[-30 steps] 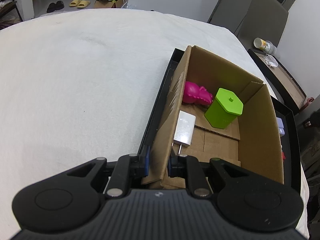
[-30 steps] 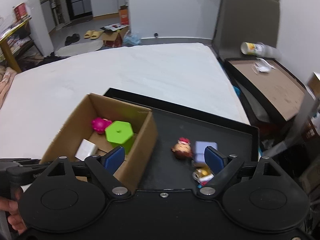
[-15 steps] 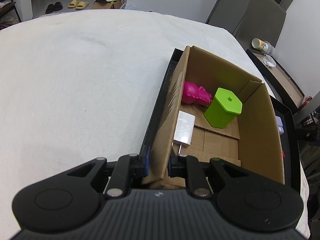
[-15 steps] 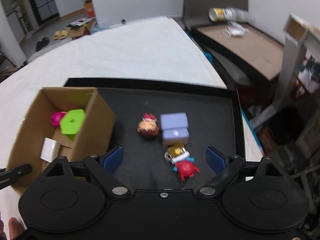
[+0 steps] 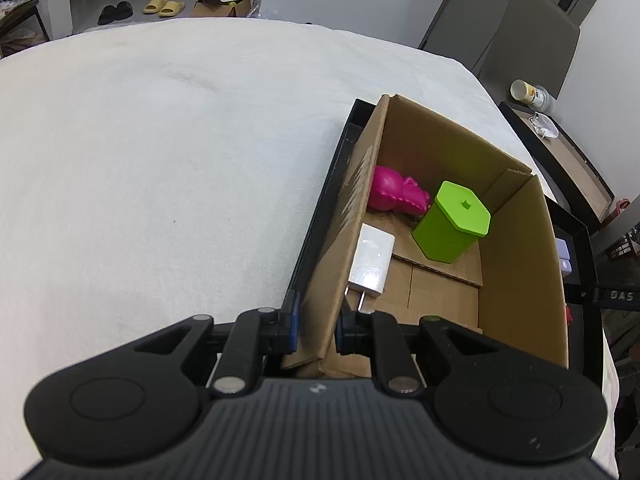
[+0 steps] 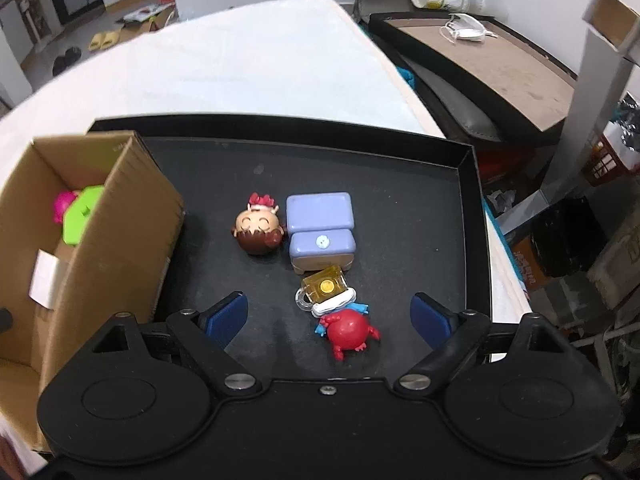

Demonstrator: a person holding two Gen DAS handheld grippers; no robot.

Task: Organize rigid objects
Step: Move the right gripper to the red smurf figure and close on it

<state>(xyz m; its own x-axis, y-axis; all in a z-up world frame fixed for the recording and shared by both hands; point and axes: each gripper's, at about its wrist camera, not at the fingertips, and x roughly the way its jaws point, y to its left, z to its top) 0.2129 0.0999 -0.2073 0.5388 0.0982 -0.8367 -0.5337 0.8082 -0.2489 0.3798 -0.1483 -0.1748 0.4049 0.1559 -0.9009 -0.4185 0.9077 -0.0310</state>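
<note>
Over the black tray (image 6: pixel 468 216), right hand-held gripper (image 6: pixel 332 316) spread wide around a red crab figure (image 6: pixel 348 330), gripping nothing, left hand-held gripper (image 5: pixel 316 326) clamped on the cardboard box (image 5: pixel 352 216) wall at the tray's left edge, green container (image 5: pixel 452 222) inside.

The cardboard box (image 5: pixel 516 264) at centre right is matt brown corrugated paperboard. Inside it, the green container (image 5: pixel 454 222) and pink toy (image 5: pixel 394 196) look like smooth plastic, as does the glossy white charger (image 5: pixel 372 262). The black tray (image 6: pixel 400 184) is matt and finely grained. The white cloth (image 5: pixel 160 160) on the left looks soft and napped.
</note>
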